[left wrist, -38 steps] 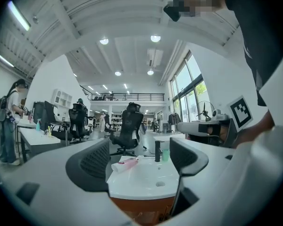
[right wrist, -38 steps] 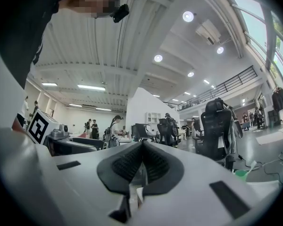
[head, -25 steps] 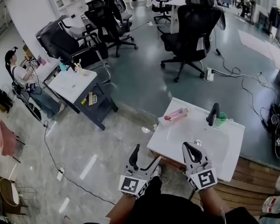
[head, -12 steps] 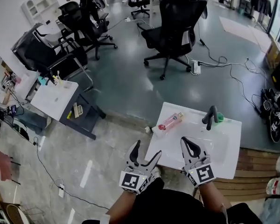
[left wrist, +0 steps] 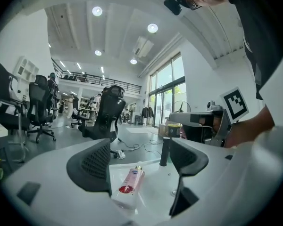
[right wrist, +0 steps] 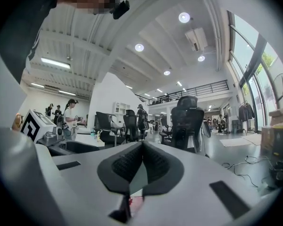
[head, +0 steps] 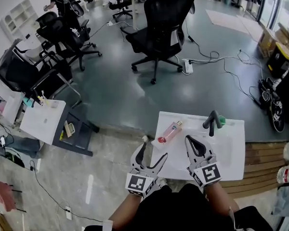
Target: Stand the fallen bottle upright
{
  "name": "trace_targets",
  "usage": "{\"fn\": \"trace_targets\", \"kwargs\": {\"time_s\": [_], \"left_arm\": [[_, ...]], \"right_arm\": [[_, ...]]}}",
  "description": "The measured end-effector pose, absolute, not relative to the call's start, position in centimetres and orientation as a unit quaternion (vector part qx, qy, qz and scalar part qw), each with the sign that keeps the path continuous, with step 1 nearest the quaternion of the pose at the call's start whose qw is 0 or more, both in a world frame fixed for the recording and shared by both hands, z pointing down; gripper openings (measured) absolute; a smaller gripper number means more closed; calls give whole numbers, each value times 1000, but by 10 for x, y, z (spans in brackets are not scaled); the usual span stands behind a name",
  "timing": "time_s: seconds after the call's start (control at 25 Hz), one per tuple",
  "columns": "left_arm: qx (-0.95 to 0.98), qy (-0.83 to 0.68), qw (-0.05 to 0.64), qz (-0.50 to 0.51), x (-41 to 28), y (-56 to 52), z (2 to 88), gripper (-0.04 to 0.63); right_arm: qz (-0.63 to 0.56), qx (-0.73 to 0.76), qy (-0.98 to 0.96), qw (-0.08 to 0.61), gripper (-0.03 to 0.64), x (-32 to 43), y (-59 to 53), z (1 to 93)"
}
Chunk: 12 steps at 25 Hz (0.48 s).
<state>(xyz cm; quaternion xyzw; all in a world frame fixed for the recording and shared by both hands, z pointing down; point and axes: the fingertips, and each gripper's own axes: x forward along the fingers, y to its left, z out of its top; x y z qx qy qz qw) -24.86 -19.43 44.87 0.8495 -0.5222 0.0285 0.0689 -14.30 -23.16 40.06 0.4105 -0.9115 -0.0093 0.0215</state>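
Bottle [head: 169,131] still lying, now nearer left tongs [head: 152,151]

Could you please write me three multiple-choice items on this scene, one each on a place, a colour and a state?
1. Where is the bottle?
A. On the floor.
B. Lying on the sink top, left of the faucet.
C. Standing in the basin.

2. What colour is its cap?
A. Red.
B. Blue.
C. Black.

3. How is the left gripper?
A. Shut on the bottle.
B. Shut, empty.
C. Open, empty.

Answers:
1 B, it lies flat on the white top.
2 A, its near end shows red.
3 C, its jaws stand apart, short of the bottle.
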Motion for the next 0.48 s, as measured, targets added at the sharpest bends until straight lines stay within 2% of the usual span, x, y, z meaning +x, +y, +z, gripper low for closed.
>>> {"fn": "trace_targets", "kwargs": {"time_s": [0.48], "left_arm": [[847, -512, 110, 94, -228, -249, 506, 387]], "right_arm": [[11, 406, -913, 39, 15, -130, -271, 424]]}}
